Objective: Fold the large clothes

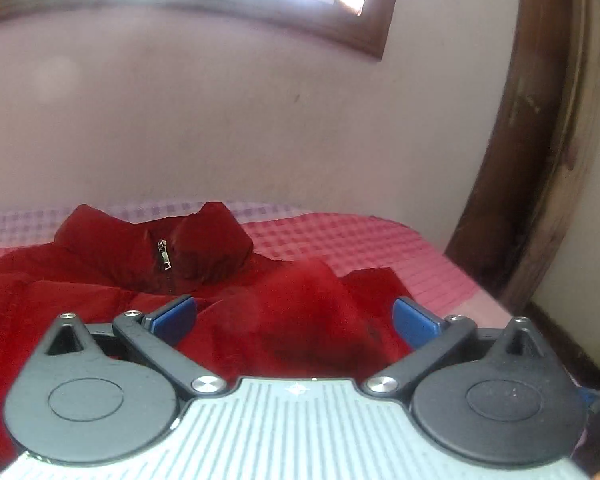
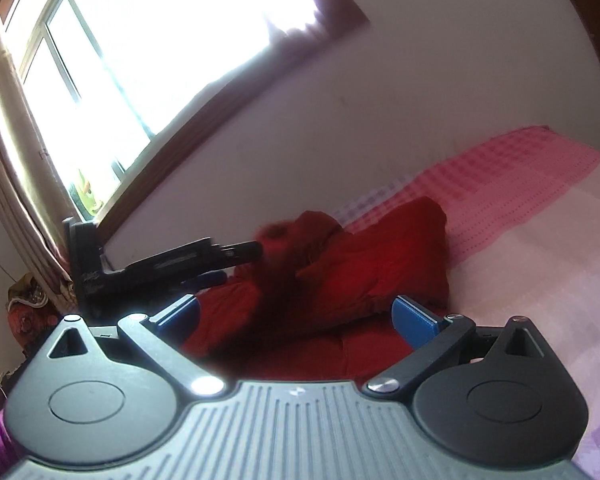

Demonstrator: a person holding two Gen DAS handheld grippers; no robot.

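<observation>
Red jacket (image 1: 148, 280) on checked bed (image 1: 340, 240), beneath both wide-spread grippers: left gripper (image 1: 294, 316), right gripper (image 2: 296, 318).

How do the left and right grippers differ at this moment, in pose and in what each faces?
The left gripper looks level along the bed at the red jacket's collar and zipper; the right gripper is tilted, seeing the jacket from the side. The right view also shows the left gripper reaching over the jacket; the left view shows no other gripper. Both are open, holding nothing, over the red cloth.
</observation>
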